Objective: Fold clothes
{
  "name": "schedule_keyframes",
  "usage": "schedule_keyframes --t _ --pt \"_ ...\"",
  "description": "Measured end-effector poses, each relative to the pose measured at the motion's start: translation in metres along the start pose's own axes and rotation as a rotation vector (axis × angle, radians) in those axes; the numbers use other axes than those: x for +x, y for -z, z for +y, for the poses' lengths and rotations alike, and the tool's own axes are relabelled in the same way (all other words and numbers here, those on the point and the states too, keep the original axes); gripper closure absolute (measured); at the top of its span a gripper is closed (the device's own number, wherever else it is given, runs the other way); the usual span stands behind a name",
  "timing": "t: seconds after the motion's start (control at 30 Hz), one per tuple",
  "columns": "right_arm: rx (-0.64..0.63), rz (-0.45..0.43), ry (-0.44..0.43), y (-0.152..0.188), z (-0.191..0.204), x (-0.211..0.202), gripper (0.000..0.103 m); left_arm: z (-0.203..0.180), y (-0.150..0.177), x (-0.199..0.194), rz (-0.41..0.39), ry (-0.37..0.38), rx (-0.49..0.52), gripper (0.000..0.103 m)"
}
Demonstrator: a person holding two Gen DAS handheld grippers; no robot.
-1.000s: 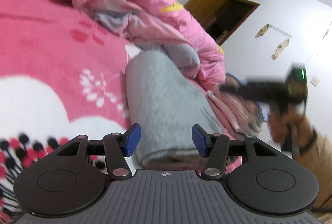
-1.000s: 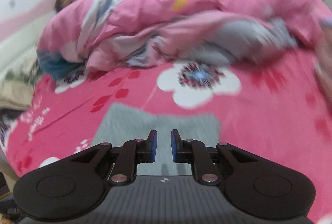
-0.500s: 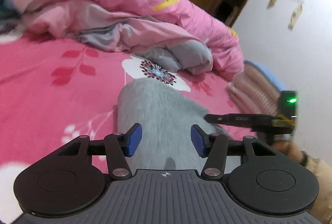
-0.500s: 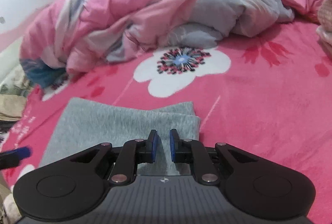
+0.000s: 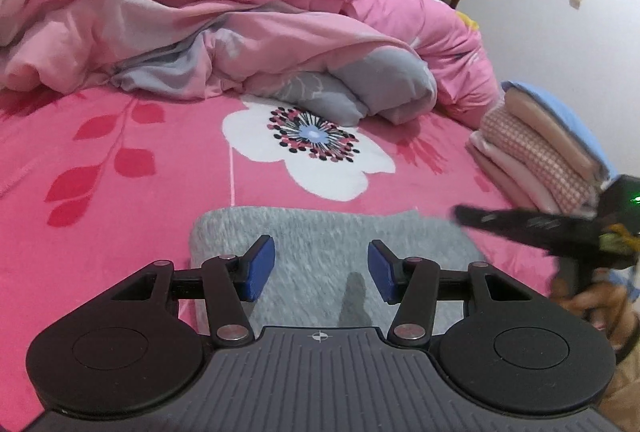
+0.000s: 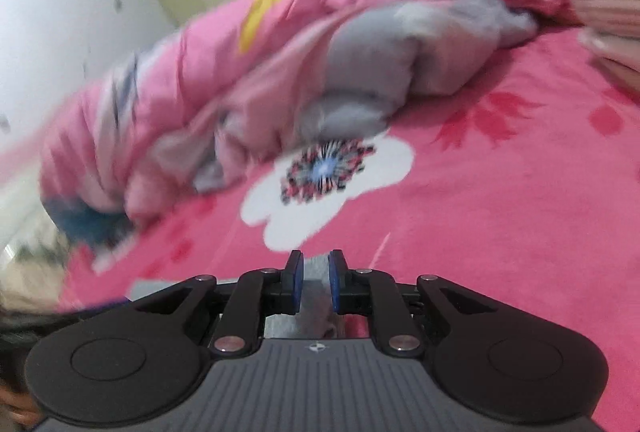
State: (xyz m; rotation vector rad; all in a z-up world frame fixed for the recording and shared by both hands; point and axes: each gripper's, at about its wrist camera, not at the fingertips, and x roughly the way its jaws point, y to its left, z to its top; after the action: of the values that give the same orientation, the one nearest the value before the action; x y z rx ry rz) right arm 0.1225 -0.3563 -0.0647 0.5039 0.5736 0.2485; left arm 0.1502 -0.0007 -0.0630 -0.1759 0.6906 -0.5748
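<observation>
1. A folded grey garment lies flat on the pink flowered bed sheet, at 6 o'clock from the white flower print.
2. The left gripper hangs over the garment – jaws apart, nothing between the pads.
3. The right gripper – jaws narrow, grey cloth in the gap; whether it is pinched, I cannot tell.
4. A stack of folded clothes sits at 3 o'clock, a rumpled pink quilt at 12.
</observation>
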Motion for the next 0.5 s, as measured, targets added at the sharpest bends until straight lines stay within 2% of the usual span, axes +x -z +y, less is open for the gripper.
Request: schedule_keyframes --t 0.1,0.13,0.2,0.27,0.3,0.33,0.4,0.5 --pt "0.085 -0.009 -0.163 0.006 -0.004 -0.043 0.088 0.003 -0.002 -0.002 -0.006 0.004 -0.013 0.051" --pt "0.092 0.006 -0.231 0.011 -0.002 -0.052 0.086 0.005 -0.002 -0.003 -0.011 0.003 -0.021 0.051" --pt "0.074 0.042 -0.297 0.025 0.005 -0.057 0.08 0.008 -0.002 -0.004 -0.021 0.001 -0.052 0.051" --pt "0.056 0.099 -0.251 0.037 0.005 -0.043 0.079 0.011 -0.001 -0.005 -0.03 0.0 -0.096 0.051" --pt "0.069 0.124 -0.198 0.042 -0.001 -0.033 0.087 0.011 -0.001 -0.007 -0.036 -0.006 -0.116 0.051" --pt "0.103 0.126 -0.189 0.044 -0.008 -0.03 0.092 0.011 -0.002 -0.011 -0.041 -0.015 -0.134 0.051" --pt "0.172 0.092 -0.198 0.04 -0.013 -0.042 0.089 0.009 -0.003 -0.027 -0.061 -0.02 -0.138 0.051" --pt "0.052 0.009 -0.22 0.037 0.012 -0.083 0.087 -0.001 0.0 -0.059 -0.088 -0.016 -0.104 0.051"
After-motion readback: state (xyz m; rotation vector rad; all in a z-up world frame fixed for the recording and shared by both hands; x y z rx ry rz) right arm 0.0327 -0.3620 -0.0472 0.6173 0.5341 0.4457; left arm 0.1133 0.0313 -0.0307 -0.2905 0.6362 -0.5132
